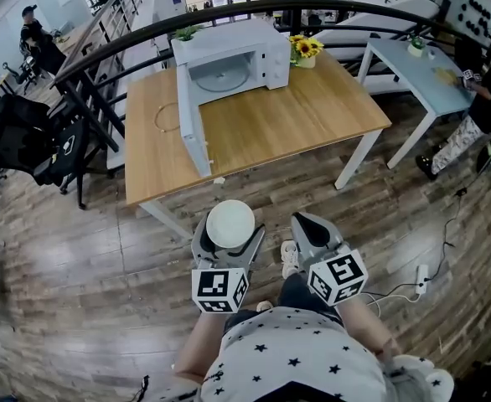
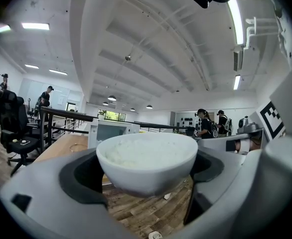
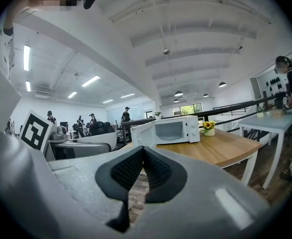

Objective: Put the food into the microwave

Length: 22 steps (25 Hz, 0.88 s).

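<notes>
A white bowl of rice (image 1: 230, 224) is held between the jaws of my left gripper (image 1: 229, 234), which is shut on it; in the left gripper view the bowl (image 2: 147, 159) fills the middle. My right gripper (image 1: 310, 231) is beside it, shut and empty, its black pads (image 3: 158, 171) meeting in the right gripper view. Both hang over the floor, short of the wooden table (image 1: 304, 124). The white microwave (image 1: 237, 57) stands at the table's far edge with its door (image 1: 190, 124) swung wide open and its glass turntable showing.
A small vase of sunflowers (image 1: 305, 50) stands just right of the microwave. A light blue table (image 1: 417, 74) is at the far right with a person (image 1: 480, 107) beside it. Black office chairs (image 1: 28, 141) and a dark railing (image 1: 95, 65) lie to the left.
</notes>
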### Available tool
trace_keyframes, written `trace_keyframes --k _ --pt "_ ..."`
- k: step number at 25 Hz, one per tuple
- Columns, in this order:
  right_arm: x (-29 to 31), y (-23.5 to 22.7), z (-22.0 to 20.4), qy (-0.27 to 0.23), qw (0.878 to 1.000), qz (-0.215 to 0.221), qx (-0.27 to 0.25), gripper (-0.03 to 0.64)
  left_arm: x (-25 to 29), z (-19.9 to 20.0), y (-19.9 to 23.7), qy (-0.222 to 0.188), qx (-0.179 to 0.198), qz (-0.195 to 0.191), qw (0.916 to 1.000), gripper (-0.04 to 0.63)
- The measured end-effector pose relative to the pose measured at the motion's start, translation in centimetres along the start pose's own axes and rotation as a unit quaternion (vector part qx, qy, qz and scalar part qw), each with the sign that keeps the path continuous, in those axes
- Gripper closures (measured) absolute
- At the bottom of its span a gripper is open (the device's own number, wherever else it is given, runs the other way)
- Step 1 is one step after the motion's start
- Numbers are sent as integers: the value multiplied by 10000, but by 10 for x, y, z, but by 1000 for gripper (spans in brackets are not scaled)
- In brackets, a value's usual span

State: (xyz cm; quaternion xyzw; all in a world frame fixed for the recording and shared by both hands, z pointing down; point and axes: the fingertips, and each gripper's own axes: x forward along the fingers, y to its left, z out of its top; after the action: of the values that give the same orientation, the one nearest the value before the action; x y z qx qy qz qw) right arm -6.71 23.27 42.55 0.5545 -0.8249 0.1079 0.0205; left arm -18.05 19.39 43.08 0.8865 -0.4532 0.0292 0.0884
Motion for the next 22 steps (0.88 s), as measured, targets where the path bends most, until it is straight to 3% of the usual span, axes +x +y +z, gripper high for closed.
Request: trace_keyframes --k 22 --pt "134 -115 63 -25 9992 379 -96 611 156 43 45 1 -104 391 9992 106"
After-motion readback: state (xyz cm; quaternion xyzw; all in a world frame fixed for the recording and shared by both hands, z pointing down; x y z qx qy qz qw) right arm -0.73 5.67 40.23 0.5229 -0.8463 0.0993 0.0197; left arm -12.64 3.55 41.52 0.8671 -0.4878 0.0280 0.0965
